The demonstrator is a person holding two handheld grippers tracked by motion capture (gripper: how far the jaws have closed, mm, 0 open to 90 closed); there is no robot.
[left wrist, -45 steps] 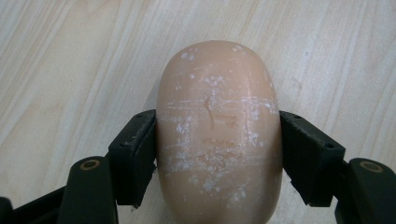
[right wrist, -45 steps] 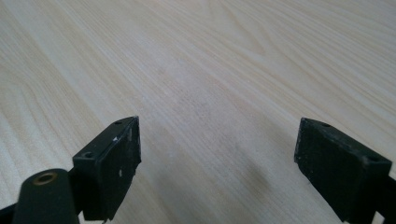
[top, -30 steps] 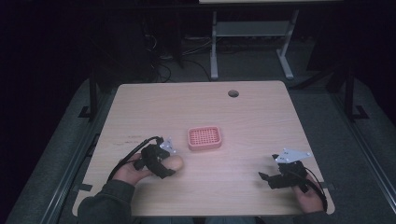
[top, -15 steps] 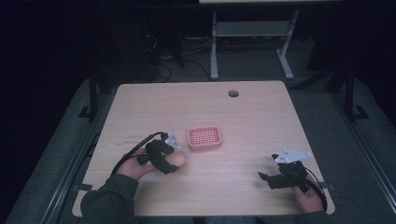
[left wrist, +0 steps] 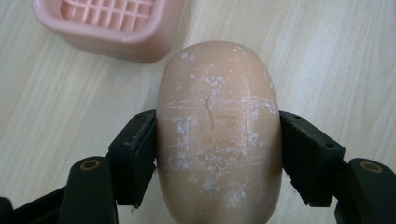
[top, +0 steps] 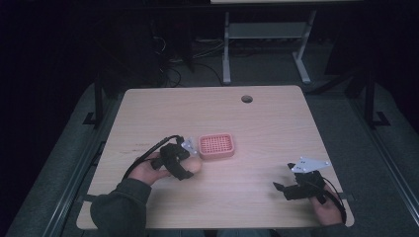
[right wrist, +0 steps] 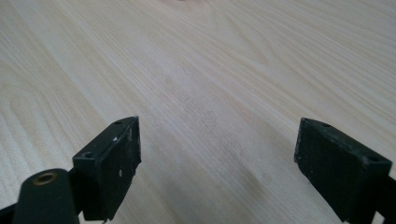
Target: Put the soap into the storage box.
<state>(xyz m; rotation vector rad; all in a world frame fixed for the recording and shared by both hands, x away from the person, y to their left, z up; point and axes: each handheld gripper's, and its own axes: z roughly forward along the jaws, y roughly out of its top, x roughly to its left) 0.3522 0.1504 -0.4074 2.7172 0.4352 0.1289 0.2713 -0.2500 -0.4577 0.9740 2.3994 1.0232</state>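
Note:
A peach bar of soap (left wrist: 218, 130), scuffed with white marks, sits between the jaws of my left gripper (left wrist: 217, 154), which is shut on it. From above, the left gripper (top: 185, 160) holds the soap (top: 194, 165) just left of a pink soap dish (top: 216, 146) with a grid floor. The dish (left wrist: 107, 23) lies close ahead and to the left in the left gripper view. My right gripper (top: 282, 188) rests near the table's front right, open, and its jaws (right wrist: 217, 172) frame bare wood.
The wooden table (top: 276, 128) has a round cable hole (top: 246, 98) at the back right. A metal stand (top: 262, 34) and cables lie on the dark floor behind the table. The table edges are close to both hands at the front.
My left gripper has moved right and a little forward with the soap, nearer to the pink dish. The right gripper has stayed put.

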